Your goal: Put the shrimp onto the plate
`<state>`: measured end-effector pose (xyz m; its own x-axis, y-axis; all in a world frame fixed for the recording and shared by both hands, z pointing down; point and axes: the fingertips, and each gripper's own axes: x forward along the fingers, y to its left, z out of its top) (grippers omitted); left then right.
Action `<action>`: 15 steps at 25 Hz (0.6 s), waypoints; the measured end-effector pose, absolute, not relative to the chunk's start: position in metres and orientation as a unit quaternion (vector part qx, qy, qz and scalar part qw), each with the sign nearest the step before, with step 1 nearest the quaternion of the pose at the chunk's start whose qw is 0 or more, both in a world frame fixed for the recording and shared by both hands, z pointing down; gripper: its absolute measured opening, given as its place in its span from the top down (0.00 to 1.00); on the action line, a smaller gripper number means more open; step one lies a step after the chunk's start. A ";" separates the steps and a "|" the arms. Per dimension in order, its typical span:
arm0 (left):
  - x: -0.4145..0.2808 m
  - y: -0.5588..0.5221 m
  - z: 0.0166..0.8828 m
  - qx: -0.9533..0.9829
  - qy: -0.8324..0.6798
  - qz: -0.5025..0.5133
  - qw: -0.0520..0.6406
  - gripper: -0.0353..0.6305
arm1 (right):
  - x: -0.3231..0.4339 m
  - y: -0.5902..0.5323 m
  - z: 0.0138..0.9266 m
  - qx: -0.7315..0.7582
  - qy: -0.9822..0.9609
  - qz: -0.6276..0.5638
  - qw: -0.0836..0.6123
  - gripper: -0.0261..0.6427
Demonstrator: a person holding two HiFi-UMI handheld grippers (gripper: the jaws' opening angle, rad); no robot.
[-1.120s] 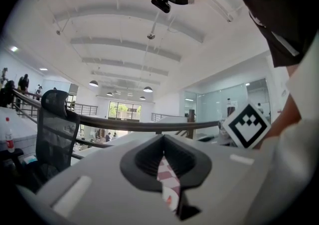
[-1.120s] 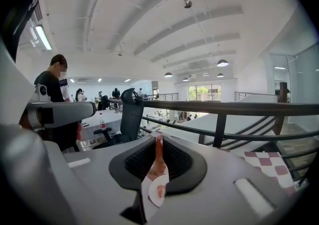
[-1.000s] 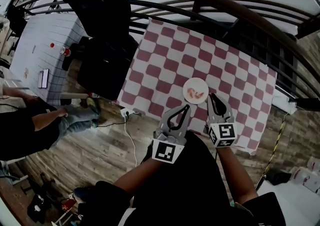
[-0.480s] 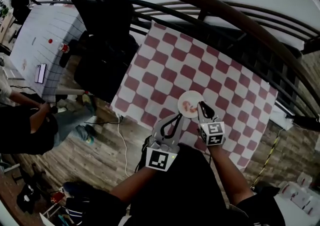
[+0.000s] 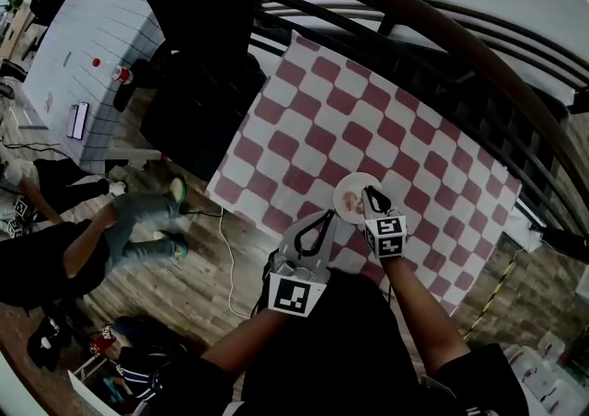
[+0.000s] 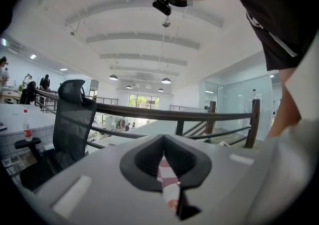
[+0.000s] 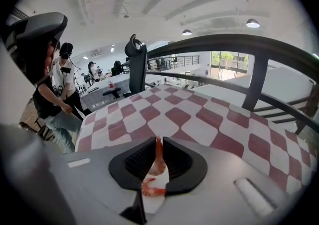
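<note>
Head view: the white plate (image 5: 348, 202) sits on the checked cloth (image 5: 368, 120). The left gripper (image 5: 328, 215) is at 7 o'clock from it.

Left gripper view: its jaws are closed, holding nothing.

Right gripper view: the right gripper (image 7: 158, 139) pinches 1 shrimp (image 7: 158, 155) over the plate.

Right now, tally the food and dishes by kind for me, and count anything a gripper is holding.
Plate: 1
Shrimp: 2, the held shrimp between the jaws of the right gripper and the loose shrimp lying on the plate
Total: 3
</note>
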<state>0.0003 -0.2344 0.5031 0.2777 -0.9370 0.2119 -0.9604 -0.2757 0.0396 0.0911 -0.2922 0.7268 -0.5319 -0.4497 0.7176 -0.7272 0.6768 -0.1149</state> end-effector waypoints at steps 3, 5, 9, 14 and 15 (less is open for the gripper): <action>-0.004 -0.239 0.508 0.791 -0.600 0.079 0.085 0.94 | 0.089 -0.293 0.744 0.341 -0.846 0.212 0.352 0.89; -0.005 -0.242 0.509 0.790 -0.602 0.081 0.086 0.94 | 0.088 -0.294 0.754 0.338 -0.842 0.217 0.360 0.89; -0.006 -0.246 0.509 0.788 -0.603 0.086 0.083 0.94 | 0.086 -0.293 0.770 0.322 -0.836 0.223 0.383 0.89; -0.006 -0.251 0.510 0.785 -0.607 0.085 0.087 0.94 | 0.085 -0.294 0.779 0.320 -0.836 0.217 0.389 0.89; -0.006 -0.251 0.511 0.784 -0.609 0.082 0.091 0.94 | 0.086 -0.294 0.781 0.320 -0.835 0.216 0.392 0.89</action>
<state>-0.0062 -0.2510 0.5111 0.2460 -0.9394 0.2389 -0.9691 -0.2428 0.0432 0.0864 -0.2941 0.7808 -0.4882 -0.3661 0.7922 -0.7038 0.7019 -0.1093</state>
